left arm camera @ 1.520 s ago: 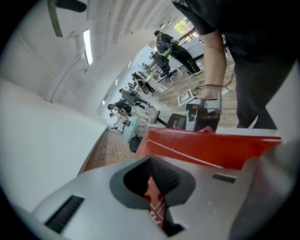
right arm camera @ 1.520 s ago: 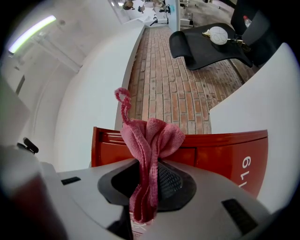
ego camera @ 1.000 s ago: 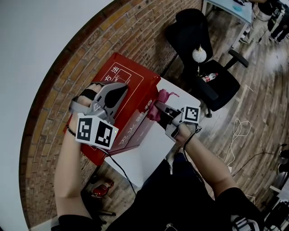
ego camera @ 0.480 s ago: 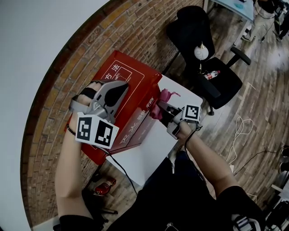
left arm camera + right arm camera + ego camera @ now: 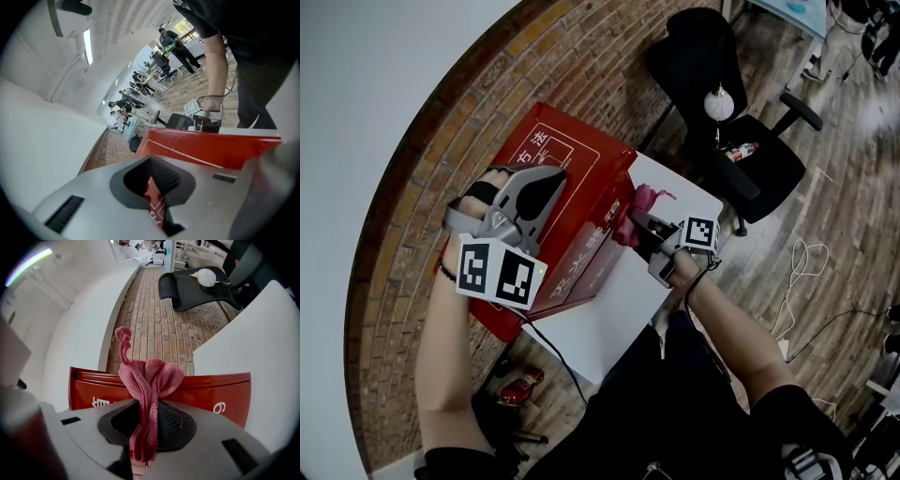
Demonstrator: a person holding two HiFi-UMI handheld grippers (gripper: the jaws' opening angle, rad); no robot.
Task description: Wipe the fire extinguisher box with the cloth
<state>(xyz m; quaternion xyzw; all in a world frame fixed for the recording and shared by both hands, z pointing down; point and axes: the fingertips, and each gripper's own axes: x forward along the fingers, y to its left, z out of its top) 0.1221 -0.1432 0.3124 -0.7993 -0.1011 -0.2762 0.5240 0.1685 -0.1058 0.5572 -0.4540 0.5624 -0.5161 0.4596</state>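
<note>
You're wiping: your right gripper [image 5: 636, 225] has its fingers clamped on the cloth [image 5: 641, 201], seemingly touching the side of the red box [image 5: 572, 164] beside the desk [image 5: 609, 314], while your left gripper [image 5: 542, 190] is clenched empty atop it; next, sweep along that face.

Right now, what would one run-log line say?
left gripper shut, over red box | right gripper shut on pink cloth | cloth beside box front
</note>
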